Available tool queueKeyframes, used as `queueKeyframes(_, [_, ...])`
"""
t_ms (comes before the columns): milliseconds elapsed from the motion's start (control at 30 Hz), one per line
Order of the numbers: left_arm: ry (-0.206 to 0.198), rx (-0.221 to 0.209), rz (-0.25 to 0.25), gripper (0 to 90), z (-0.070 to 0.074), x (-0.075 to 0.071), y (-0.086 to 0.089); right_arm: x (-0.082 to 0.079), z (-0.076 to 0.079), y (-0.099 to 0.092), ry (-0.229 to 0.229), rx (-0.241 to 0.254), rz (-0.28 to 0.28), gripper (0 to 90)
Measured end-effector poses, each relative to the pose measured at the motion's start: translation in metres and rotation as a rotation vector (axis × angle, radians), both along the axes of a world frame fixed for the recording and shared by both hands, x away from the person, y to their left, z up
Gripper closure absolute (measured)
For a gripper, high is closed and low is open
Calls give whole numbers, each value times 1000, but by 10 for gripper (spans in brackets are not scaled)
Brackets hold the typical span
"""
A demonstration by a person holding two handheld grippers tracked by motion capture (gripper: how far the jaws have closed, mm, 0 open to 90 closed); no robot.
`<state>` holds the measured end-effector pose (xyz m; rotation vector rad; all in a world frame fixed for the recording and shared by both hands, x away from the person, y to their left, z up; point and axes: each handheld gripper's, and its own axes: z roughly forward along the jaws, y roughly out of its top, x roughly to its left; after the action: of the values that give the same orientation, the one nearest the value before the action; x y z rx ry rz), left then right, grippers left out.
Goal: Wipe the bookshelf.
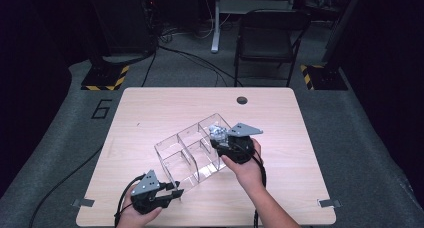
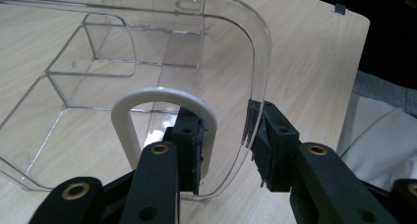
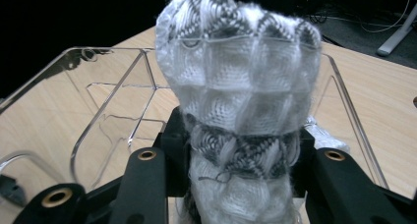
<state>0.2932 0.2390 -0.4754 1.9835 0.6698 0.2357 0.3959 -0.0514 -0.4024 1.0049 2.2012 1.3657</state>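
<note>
A clear plastic organizer [image 1: 190, 153] with three compartments lies slantwise on the wooden table [image 1: 150, 113]. My left gripper [image 1: 176, 192] is at its near end, shut on the end wall [image 2: 231, 62]. One pad rests by a white U-shaped handle [image 2: 162, 94] and the other presses the wall's outer face. A rolled grey-and-white knit sock [image 1: 217, 132] sits over the far compartment, with my right gripper [image 1: 218, 138] shut on it. In the right gripper view the sock [image 3: 241, 76] bulges above the jaws of that gripper [image 3: 241, 135], and the organizer's rim [image 3: 113, 86] lies behind it.
A dark round grommet [image 1: 242, 99] sits near the table's far edge. Beyond the table stand a black folding chair [image 1: 267, 38] and two stand bases with yellow-black tape [image 1: 102, 78] [image 1: 322, 78]. Cables cross the floor. Light cloth [image 2: 383, 130] shows past the table's edge.
</note>
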Motion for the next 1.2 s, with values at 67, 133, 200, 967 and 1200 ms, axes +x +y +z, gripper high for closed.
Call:
queueKeyframes(67, [-1, 0, 0, 661, 0, 0, 0, 5, 2, 9, 8, -17, 4, 574])
queueKeyframes(133, [-3, 0, -1, 661, 0, 0, 0, 10, 2, 16, 0, -43, 7, 561])
queueKeyframes(200, [-6, 10, -8, 661, 0, 0, 1, 15, 0, 25, 27, -75, 0, 534])
queueKeyframes(967, [-13, 3, 2, 661, -1, 0, 0, 18, 1, 37, 50, -133, 26, 306])
queueKeyframes(1200, [-9, 9, -8, 660, 0, 1, 1, 18, -3, 42, 47, -138, 36, 232])
